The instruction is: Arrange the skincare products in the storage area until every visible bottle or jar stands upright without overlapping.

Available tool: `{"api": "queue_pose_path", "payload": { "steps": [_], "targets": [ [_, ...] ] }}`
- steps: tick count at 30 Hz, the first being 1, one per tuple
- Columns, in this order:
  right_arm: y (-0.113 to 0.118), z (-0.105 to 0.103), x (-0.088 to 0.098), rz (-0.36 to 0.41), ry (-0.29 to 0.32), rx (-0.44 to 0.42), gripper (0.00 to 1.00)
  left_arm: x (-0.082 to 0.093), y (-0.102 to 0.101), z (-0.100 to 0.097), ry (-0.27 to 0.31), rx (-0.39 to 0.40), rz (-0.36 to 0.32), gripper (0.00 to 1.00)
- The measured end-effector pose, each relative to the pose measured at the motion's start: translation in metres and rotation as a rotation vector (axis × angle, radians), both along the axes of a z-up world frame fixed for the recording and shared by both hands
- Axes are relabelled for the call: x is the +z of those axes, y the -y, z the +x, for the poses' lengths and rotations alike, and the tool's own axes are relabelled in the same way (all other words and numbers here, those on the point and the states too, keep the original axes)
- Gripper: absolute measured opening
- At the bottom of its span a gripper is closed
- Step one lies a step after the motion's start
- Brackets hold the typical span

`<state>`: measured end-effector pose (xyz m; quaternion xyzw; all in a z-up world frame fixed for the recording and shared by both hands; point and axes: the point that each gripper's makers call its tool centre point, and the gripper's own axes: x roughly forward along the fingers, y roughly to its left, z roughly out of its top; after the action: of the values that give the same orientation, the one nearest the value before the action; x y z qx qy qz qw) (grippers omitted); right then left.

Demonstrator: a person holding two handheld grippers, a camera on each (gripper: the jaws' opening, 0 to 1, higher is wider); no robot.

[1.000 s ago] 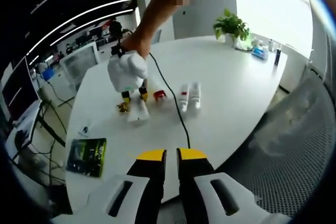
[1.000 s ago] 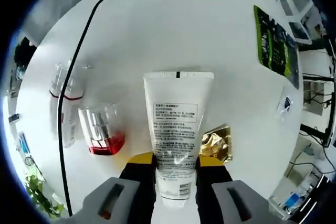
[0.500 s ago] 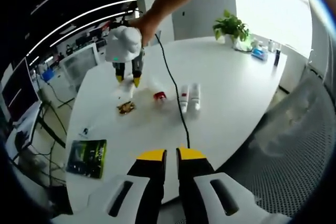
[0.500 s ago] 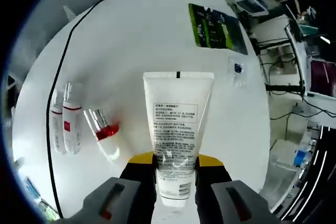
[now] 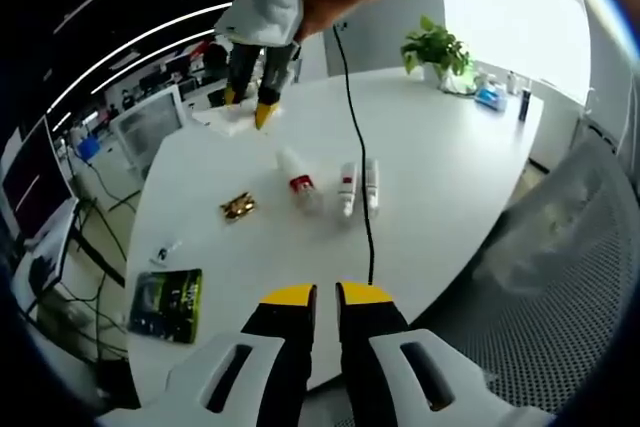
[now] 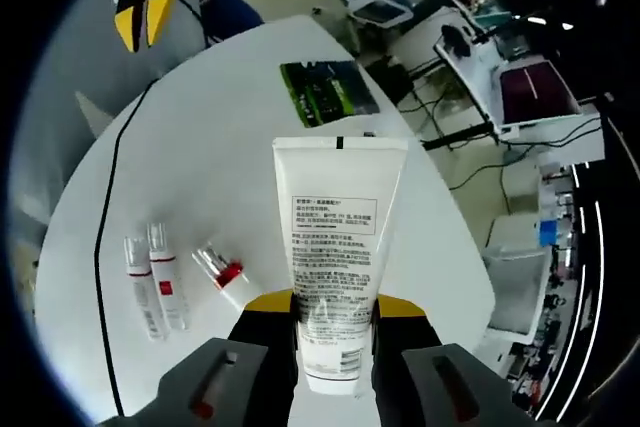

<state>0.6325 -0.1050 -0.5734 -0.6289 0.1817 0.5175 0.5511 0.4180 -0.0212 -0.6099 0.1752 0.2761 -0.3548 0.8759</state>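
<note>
My right gripper (image 6: 338,302) is shut on a white tube (image 6: 338,237) with printed text and holds it high over the white round table (image 6: 250,157). In the left gripper view that gripper (image 5: 258,32) hangs above the table's far side with the tube (image 5: 228,119) under it. A clear bottle with a red band (image 5: 297,179) (image 6: 222,275) lies on its side. Beside it lie two slim tubes (image 5: 358,185) (image 6: 155,282). My left gripper (image 5: 327,295) is shut and empty at the near table edge, also seen from above (image 6: 140,19).
A gold wrapper (image 5: 238,207), a green packet (image 5: 165,302) (image 6: 328,92) and a small sachet (image 5: 163,249) lie on the table's left part. A black cable (image 5: 358,167) runs across the middle. A potted plant (image 5: 440,50) and small items stand at the far edge. A mesh chair (image 5: 560,277) is at right.
My right gripper has risen from the table surface with the white tube in it. The gold wrapper it stood next to now lies apart. My left gripper has not moved.
</note>
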Motion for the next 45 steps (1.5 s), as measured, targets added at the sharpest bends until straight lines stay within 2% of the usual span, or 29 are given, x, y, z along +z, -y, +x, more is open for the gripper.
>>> {"api": "queue_pose_path", "payload": {
  "steps": [7,13,16,20,25,34,36,37,40,43,45],
  "targets": [
    [0.01,-0.032,0.025,0.183,0.015,-0.138,0.21,0.001,0.001,-0.001,0.007,-0.016,0.008,0.08],
    [0.021,-0.063,0.034,0.285,0.023,-0.239,0.21,0.001,0.003,-0.003,0.009,-0.037,0.012,0.08],
    [0.023,-0.078,0.043,0.394,0.012,-0.325,0.21,0.0,0.005,-0.005,0.006,-0.052,0.019,0.09],
    [0.025,-0.091,0.055,0.494,0.009,-0.388,0.21,-0.002,0.008,-0.007,0.003,-0.078,0.029,0.11],
    [0.026,-0.109,0.073,0.661,-0.015,-0.486,0.21,0.002,0.013,-0.009,0.019,-0.101,0.022,0.15],
    [0.035,-0.137,0.076,0.795,-0.062,-0.582,0.2,0.007,0.021,-0.011,0.034,-0.138,0.009,0.19],
    [0.037,-0.143,0.079,0.846,-0.08,-0.61,0.2,0.007,0.022,-0.011,0.03,-0.138,0.003,0.21],
    [0.037,-0.145,0.08,0.861,-0.089,-0.612,0.2,0.01,0.023,-0.011,0.033,-0.135,-0.003,0.21],
    [0.04,-0.153,0.084,0.898,-0.093,-0.626,0.21,0.024,0.027,-0.008,0.094,-0.145,-0.037,0.18],
    [0.04,-0.16,0.086,0.933,-0.105,-0.643,0.21,0.027,0.03,-0.008,0.08,-0.144,-0.061,0.22],
    [0.039,-0.165,0.088,0.979,-0.124,-0.662,0.21,0.031,0.032,-0.007,0.09,-0.157,-0.076,0.25]
  ]
}}
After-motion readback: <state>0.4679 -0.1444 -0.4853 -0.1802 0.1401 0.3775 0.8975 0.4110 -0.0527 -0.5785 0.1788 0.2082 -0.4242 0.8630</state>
